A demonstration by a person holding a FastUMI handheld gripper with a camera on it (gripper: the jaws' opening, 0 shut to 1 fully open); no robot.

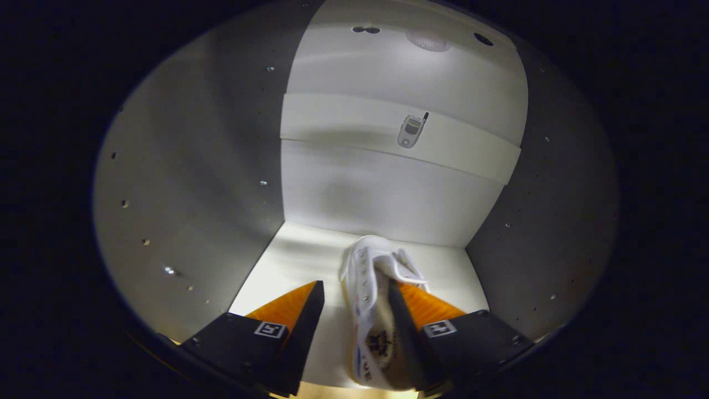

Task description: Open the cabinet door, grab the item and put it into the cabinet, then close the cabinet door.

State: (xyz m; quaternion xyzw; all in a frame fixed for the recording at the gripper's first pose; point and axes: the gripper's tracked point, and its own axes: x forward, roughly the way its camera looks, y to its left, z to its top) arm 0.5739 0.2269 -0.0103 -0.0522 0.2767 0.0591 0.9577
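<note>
Inside, white cabinet (232, 166) interior: pale floor panel (288, 260), bare side walls dotted with peg holes, a back-wall band carrying a small phone-shaped sticker (412, 131); gripper (354, 288) spread and released, white shoe (372, 299) (upright) resting against its right finger.

Nothing legible: the white shoe (370, 310) bears dark printed marks (too blurred to read).

**My gripper: parts on view**

My gripper (354, 293) has two wedge-shaped fingers (293, 310) tapering to points, each with a ribbed inner face. Behind each finger sits a blocky mount (232, 343) bearing one small square black-and-white marker (270, 330). Small screws dot the mounts.
</note>
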